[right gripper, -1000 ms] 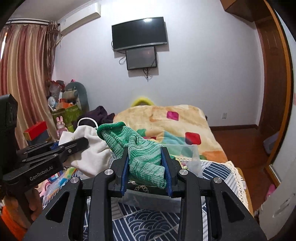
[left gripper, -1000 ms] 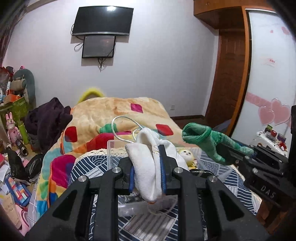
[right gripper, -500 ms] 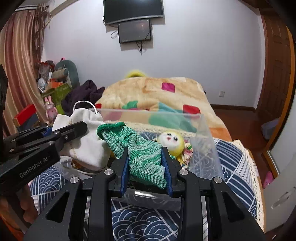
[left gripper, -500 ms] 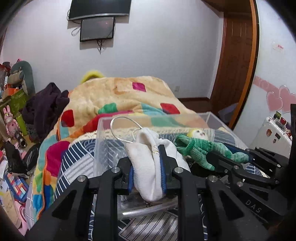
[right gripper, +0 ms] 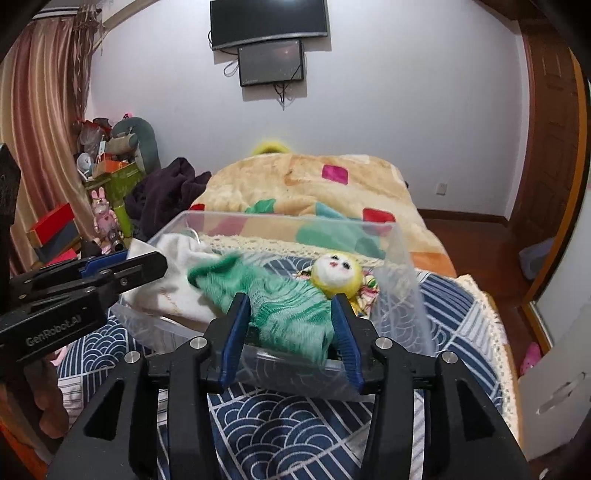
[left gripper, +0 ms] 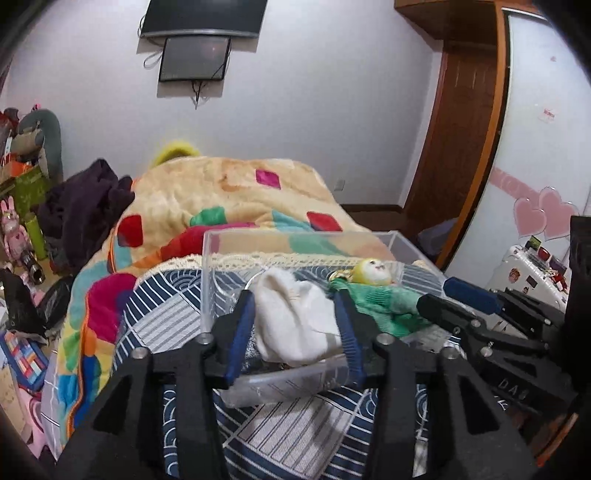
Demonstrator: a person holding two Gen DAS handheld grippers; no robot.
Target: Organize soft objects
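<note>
My left gripper (left gripper: 297, 326) is spread wide, its blue-padded fingers clear of the white sock (left gripper: 295, 321), a soft fleecy lump slumped over the near wall of the clear plastic bin (left gripper: 212, 273). My right gripper (right gripper: 290, 328) is spread just as wide around the green knitted sock (right gripper: 284, 308), ribbed and crumpled (its far end is blurred), which lies in the bin against the white one. Past it a small plush doll (right gripper: 334, 273) with a yellow hood and round white face rests on the bin's floor. The bin is rigid, see-through and rectangular, standing on a navy quilt (right gripper: 280, 432) printed with wave arcs and stripes. Behind it lies a plush peach blanket (left gripper: 221, 192) with coloured diamonds and a dark heap of clothes (left gripper: 81, 206). A wall-mounted television (right gripper: 269, 20) hangs beyond.
</note>
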